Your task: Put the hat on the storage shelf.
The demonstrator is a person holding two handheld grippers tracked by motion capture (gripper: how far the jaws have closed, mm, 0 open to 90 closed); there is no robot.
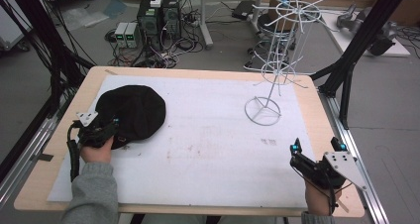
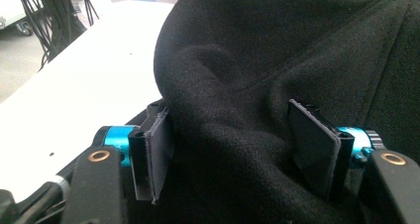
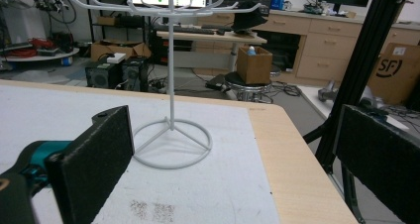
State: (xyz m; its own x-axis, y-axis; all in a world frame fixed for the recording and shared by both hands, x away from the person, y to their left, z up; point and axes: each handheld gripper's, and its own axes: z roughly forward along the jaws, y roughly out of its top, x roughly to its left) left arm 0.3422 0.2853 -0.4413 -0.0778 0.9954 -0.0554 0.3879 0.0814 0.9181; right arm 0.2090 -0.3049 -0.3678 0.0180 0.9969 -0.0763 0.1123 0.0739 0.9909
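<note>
We see the left gripper with its foam-padded jaws pinching a bunched fold of the soft black woollen cap, lying rounded on the white foam mat at the table's left. Our right gripper stands wide open, facing the thin white wire stand.

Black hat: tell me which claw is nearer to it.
Left. The left claw has the black hat bunched between its pads; the right claw sits across the table, open.
</note>
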